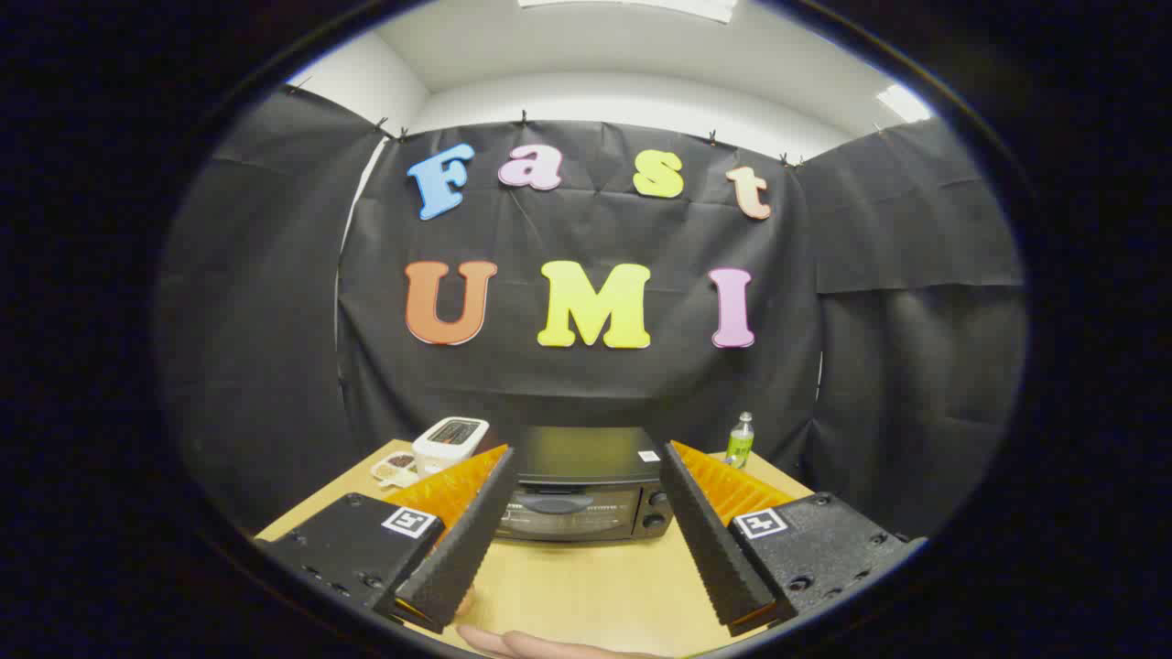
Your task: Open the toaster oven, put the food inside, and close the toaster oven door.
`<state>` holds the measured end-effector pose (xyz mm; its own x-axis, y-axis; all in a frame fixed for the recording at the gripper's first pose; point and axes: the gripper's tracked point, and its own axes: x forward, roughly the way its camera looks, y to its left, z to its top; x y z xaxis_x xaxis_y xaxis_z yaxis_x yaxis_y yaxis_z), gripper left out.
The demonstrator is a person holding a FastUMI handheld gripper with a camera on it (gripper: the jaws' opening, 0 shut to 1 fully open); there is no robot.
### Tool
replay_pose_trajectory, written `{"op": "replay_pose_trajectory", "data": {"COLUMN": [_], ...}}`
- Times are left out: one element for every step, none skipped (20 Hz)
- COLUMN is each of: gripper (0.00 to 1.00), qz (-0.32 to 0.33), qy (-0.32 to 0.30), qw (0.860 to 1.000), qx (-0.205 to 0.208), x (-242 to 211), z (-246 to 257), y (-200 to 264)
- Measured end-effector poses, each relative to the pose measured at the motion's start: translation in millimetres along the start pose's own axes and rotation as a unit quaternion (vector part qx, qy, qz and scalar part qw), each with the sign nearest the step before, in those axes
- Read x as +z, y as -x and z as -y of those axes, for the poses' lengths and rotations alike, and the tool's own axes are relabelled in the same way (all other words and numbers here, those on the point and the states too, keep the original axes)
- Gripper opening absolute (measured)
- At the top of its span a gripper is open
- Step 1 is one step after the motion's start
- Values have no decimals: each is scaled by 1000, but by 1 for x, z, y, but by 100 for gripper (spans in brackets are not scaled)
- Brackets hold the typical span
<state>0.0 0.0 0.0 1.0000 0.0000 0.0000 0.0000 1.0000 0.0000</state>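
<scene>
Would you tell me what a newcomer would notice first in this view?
The tool stands open, its two fingers spread wide, holding nothing. Between and just beyond them sits the black toaster oven on the wooden table, door closed. A green bottle stands to its right, a white container to its left.

Black cloth walls (586, 384), white ceiling (623, 55), light wooden table (586, 586).

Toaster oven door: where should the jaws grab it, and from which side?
Take the handle bar along the door's top edge on the toaster oven, coming straight from the front. The door looks shut, and the open gripper already frames it.
</scene>
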Motion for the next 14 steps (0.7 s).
{"op": "replay_pose_trajectory", "data": {"gripper": [100, 100, 100, 100, 100, 100, 100, 100, 100, 100, 100, 100, 100, 100], "qz": [2, 5, 8, 7, 6, 6, 8, 9, 9, 10, 12, 13, 15, 15], "qy": [-3, -6, -10, -14, -14, -12, -10, -7, -5, -4, -3, -1, 1, 4], "qw": [1000, 1000, 1000, 1000, 1000, 1000, 1000, 1000, 1000, 1000, 1000, 1000, 1000, 1000], "qx": [1, 4, 3, -3, -7, -7, -5, -6, -11, -16, -17, -14, -9, -5], "x": [-2, -2, -2, -2, -5, -5, -5, -4, -5, -4, -2, 0, 1, 0], "z": [0, -1, 0, 3, 4, 3, 1, 2, 5, 6, 5, 2, -1, -4], "y": [-1, -3, -5, -8, -9, -11, -13, -15, -17, -19, -21, -25, -29, -34]}}
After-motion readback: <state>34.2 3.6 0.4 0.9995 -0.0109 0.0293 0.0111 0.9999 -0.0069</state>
